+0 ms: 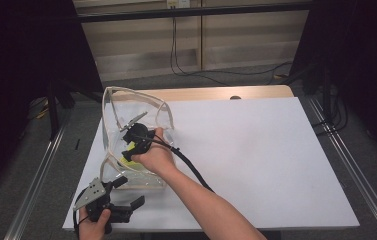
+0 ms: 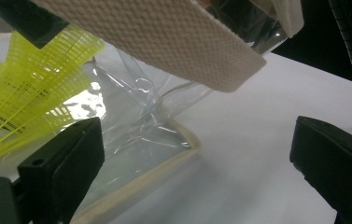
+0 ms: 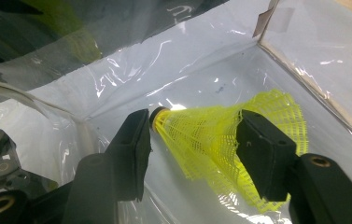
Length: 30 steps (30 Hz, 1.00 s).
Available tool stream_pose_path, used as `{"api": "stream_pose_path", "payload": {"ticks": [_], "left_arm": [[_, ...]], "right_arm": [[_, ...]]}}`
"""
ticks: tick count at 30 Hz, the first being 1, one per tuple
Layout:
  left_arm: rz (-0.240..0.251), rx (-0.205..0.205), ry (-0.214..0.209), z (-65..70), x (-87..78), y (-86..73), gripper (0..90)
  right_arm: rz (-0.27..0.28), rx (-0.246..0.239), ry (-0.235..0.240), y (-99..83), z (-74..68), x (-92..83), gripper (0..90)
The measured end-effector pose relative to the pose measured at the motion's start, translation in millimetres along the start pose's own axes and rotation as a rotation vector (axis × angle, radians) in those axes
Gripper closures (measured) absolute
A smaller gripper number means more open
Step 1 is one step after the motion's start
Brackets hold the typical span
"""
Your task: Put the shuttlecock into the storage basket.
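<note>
A clear plastic bag (image 1: pixel 138 107) with cream trim stands open on the left part of the white table. My right gripper (image 1: pixel 132 147) reaches down into it from above. Inside the bag a yellow mesh shuttlecock (image 3: pixel 276 107) lies on the floor of the bag (image 3: pixel 187 65), its dark-rimmed head toward one jaw and its skirt behind the other. My right gripper (image 3: pixel 194 126) is open around it and the pads do not press on it. Near the table's front left my left gripper (image 1: pixel 130 192) stands open beside the bag's corner (image 2: pixel 155 135), nothing between its fingers (image 2: pixel 71 158).
A cream woven strap (image 2: pixel 164 37) of the bag hangs just above the left gripper. The right gripper's black cable (image 1: pixel 191 170) trails across the white table top (image 1: pixel 266 150). Metal rails (image 1: pixel 346 165) run along the floor on both sides.
</note>
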<state>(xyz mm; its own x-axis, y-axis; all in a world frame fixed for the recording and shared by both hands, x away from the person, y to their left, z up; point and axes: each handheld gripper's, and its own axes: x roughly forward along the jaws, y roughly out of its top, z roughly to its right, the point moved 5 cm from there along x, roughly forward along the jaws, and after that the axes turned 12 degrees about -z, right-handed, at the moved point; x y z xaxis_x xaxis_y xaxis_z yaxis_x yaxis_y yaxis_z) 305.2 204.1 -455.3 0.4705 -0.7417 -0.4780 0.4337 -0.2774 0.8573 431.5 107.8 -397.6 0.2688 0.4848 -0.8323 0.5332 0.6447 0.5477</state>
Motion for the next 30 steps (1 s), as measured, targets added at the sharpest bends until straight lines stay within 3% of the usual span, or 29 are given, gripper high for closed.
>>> {"api": "stream_pose_path", "payload": {"ticks": [30], "left_arm": [[0.000,0.002,-0.002,0.1,-0.5,0.2,3.2]], "right_arm": [[0.006,0.035,-0.041,0.5,9.2,-3.3,38.5]]}}
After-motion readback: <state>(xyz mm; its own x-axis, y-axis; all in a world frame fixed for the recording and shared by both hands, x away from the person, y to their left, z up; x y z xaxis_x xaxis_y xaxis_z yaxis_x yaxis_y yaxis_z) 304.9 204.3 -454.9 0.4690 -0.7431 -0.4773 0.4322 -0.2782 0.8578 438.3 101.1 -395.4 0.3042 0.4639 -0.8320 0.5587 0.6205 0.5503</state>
